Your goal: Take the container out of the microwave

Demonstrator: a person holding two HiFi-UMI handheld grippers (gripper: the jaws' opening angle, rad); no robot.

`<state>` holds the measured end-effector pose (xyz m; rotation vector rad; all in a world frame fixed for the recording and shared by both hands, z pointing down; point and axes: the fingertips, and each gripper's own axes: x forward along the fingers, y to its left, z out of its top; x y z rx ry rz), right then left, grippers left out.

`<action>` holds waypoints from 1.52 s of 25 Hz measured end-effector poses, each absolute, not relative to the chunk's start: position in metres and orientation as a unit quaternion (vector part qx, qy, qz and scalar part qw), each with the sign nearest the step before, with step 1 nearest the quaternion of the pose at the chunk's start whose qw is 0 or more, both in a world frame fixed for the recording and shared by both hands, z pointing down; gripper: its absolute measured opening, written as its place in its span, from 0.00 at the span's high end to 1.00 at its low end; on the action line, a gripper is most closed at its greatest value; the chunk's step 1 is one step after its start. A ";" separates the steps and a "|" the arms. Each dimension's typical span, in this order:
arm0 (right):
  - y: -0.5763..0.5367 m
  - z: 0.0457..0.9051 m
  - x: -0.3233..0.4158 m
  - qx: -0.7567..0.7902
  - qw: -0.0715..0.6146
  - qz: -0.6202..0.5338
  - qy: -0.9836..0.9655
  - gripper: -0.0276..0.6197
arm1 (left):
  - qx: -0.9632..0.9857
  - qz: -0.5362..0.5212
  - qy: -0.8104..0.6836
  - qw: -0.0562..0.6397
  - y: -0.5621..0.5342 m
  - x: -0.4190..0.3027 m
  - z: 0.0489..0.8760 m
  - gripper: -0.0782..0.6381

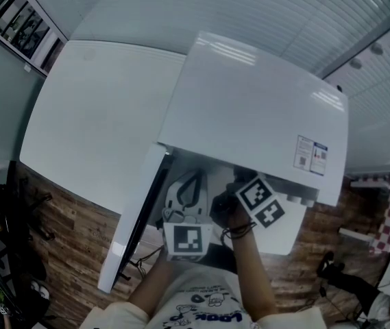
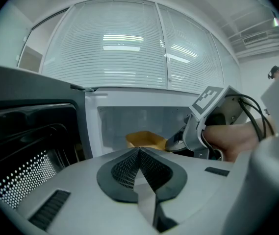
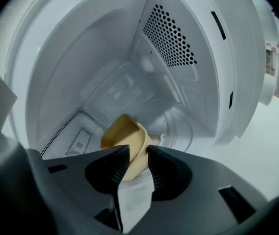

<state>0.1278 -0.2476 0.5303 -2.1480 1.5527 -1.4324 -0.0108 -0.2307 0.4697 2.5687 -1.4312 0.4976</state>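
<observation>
Looking steeply down, we see a white microwave (image 1: 256, 108) on a white table (image 1: 92, 115) over a wood-plank floor (image 1: 64, 218), its door (image 1: 136, 218) swung open leftward (edge-on to us). Our left gripper (image 1: 193, 182) and right gripper (image 1: 239, 189) both reach into the opening, marker cubes facing up.
</observation>
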 end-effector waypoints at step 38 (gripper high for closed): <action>-0.201 0.543 0.145 -0.732 0.070 -0.512 0.444 0.92 | 0.863 0.163 -0.472 0.075 -0.214 -0.004 0.464 0.84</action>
